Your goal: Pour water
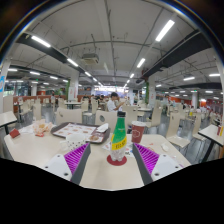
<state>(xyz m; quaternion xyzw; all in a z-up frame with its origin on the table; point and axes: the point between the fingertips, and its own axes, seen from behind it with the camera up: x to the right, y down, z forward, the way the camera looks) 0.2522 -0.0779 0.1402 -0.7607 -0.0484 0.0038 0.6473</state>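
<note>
Between the two fingers point(74, 157) of the gripper point(111, 157), a green bottle point(119, 138) with a yellow label is seen standing upright on the pale table point(40, 150). The fingers are held apart, with a gap left at each side of the bottle. Just beside the bottle, a dark red cup point(137, 133) is placed. Beyond them, what seems a patterned tray point(79, 130) is laid on the table.

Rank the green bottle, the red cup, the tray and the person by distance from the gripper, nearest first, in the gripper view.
1. Green bottle: between the open jaws of the gripper.
2. Red cup: just beyond the bottle, to its right.
3. Tray: farther along the table, to the left.
4. Person: far behind the table.
</note>
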